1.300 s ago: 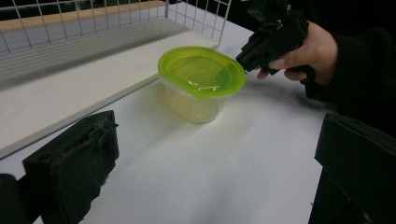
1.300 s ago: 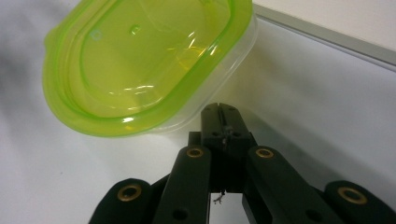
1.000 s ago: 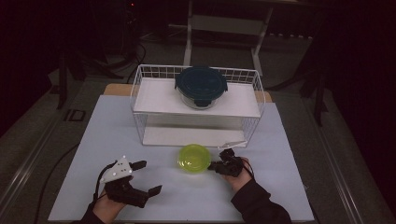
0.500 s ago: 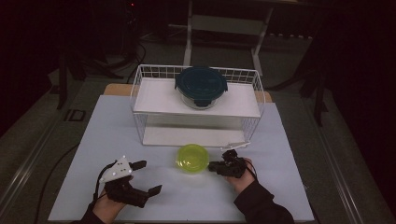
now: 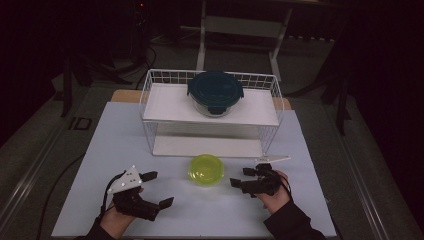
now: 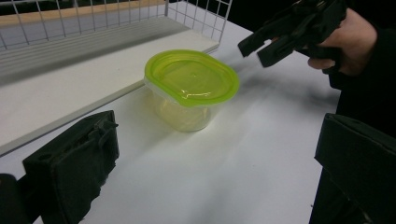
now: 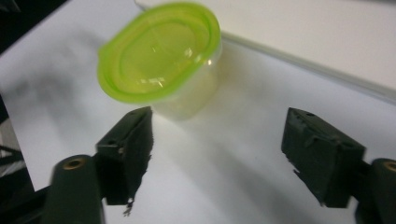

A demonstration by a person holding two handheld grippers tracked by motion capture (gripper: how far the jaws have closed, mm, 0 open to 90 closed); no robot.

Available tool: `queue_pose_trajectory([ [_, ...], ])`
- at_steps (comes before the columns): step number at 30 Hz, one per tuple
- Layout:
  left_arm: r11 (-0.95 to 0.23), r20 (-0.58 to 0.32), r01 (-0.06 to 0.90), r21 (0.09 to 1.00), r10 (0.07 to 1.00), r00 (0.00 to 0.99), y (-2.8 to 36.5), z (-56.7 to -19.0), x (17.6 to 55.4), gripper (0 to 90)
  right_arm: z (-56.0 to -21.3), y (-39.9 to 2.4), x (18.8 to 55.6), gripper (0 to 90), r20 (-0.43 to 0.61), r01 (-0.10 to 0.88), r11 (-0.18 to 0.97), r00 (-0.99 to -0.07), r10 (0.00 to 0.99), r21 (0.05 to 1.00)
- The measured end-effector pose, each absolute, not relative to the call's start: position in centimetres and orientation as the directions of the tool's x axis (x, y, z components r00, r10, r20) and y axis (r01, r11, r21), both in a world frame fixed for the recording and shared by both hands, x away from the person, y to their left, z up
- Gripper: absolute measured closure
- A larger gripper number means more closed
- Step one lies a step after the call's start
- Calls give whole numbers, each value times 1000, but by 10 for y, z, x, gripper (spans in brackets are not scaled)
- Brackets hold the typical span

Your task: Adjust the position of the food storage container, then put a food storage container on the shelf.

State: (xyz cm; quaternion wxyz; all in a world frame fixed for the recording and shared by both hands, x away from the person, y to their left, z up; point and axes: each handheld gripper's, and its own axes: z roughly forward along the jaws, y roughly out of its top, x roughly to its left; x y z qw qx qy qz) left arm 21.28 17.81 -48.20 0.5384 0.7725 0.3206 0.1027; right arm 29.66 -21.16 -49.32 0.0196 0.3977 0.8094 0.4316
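Observation:
A small clear tub with a yellow-green lid (image 5: 205,170) stands upright on the white table, just in front of the wire rack. My right gripper (image 5: 241,177) lies a short way to its right, pointing at it. Its jaws have just been opening and now stand open with nothing between them. In the right gripper view the tub (image 7: 159,60) sits beyond and left of the open right gripper (image 7: 219,135), apart from it. My left gripper (image 5: 160,188) rests at the front left, open. From the left gripper view the tub (image 6: 191,86) is ahead of the left gripper (image 6: 217,154).
A white wire rack (image 5: 150,95) with two shelves stands across the back of the table. A glass container with a dark teal lid (image 5: 215,91) sits on its top shelf. The rack's lower shelf edge (image 6: 93,93) runs close behind the tub.
My right gripper's jaws have opened and the hand has drawn back a little from the tub. The tub and my left gripper have stayed put.

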Motion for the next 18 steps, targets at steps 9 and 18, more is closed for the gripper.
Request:
queue_pose_trajectory([
  [9,-228,-179,382,896,601,779,172,-474,220,0,-478,-211,294,183,334,584,249,-707,623,773],
  [18,-179,-257,423,888,570,781,164,-461,248,0,-462,-204,298,154,336,584,245,-707,623,774],
])
